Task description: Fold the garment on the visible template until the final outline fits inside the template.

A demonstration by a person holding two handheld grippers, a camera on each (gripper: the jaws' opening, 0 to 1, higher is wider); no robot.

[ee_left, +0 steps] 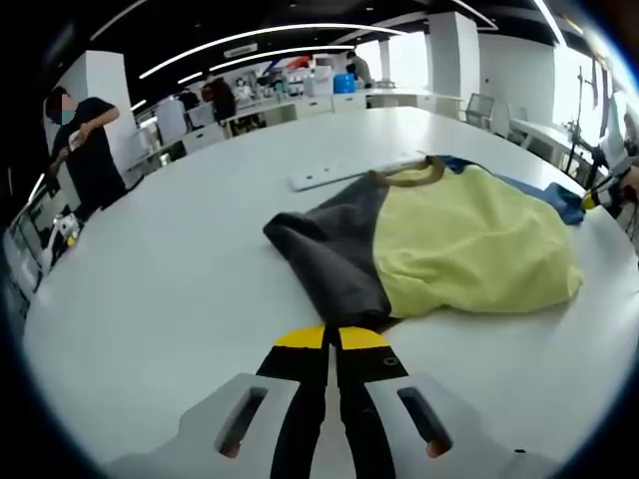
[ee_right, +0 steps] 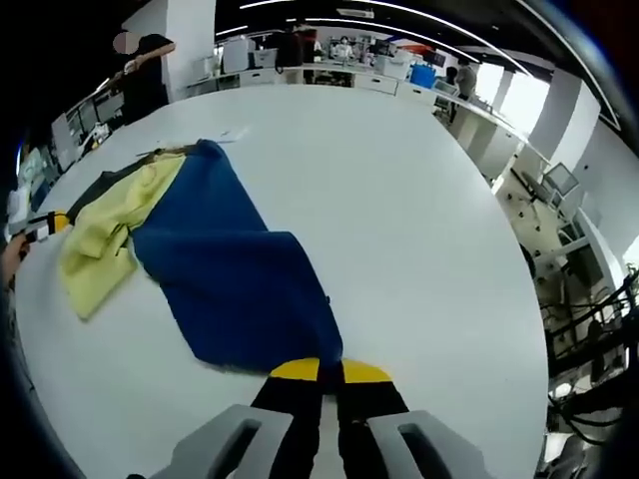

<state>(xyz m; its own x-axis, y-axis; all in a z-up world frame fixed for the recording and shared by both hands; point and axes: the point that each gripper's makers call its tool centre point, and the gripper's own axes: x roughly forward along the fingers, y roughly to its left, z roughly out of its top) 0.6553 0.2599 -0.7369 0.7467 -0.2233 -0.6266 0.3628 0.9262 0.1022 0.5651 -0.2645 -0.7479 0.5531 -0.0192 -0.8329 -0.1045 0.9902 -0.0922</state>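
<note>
Left gripper view: low over the table (ee_left: pixel 150 289), close, facing the garment's (ee_left: pixel 439 249) grey sleeve. Right gripper view: opposite side, close, facing its blue sleeve. Shared: garment, table.

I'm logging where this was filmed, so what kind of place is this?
Probably an open-plan office or lab: a big white table, long ceiling strip lights, and rows of desks with equipment behind a shirt.
</note>
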